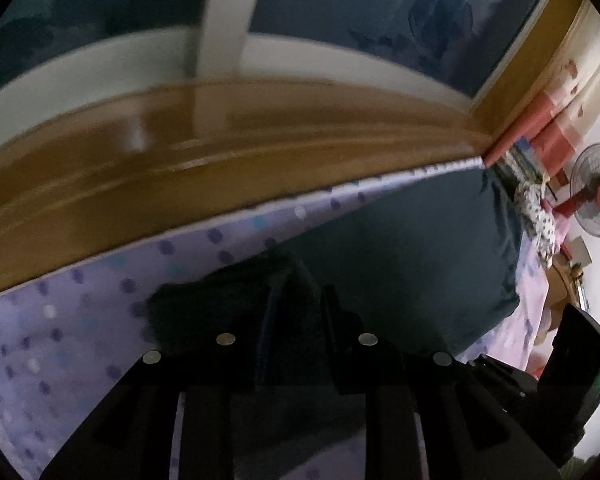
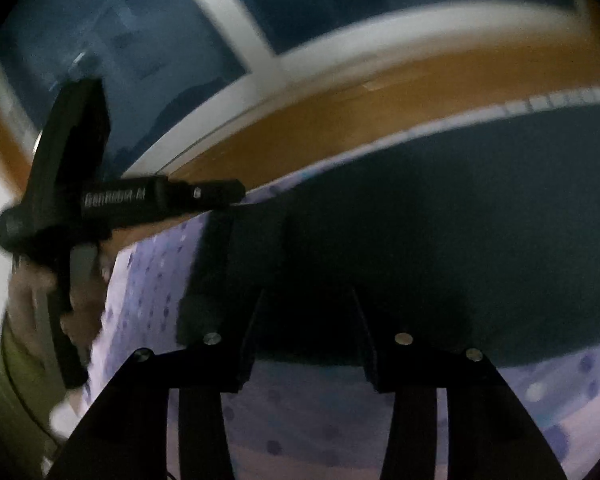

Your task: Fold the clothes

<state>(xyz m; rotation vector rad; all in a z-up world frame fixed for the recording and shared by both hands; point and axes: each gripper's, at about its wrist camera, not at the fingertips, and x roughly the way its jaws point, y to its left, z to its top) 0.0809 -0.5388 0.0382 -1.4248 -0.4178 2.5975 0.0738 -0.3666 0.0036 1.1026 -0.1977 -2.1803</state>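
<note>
Left wrist view: the left hand-held gripper (image 1: 296, 300) sits at six o'clock with its narrow jaws pinching a fold of the dark teal garment (image 1: 412, 256), which spreads toward three o'clock over the lilac polka-dot bedsheet (image 1: 80, 320). A wooden bed frame (image 1: 220, 144) arcs across at twelve o'clock, and a red standing fan (image 1: 598, 196) stands at three o'clock. In the right wrist view, the right hand-held gripper (image 2: 306, 320) has its jaws apart above the garment's near edge, nothing clamped. At nine o'clock there, a hand (image 2: 32, 292) holds the other gripper.
</note>
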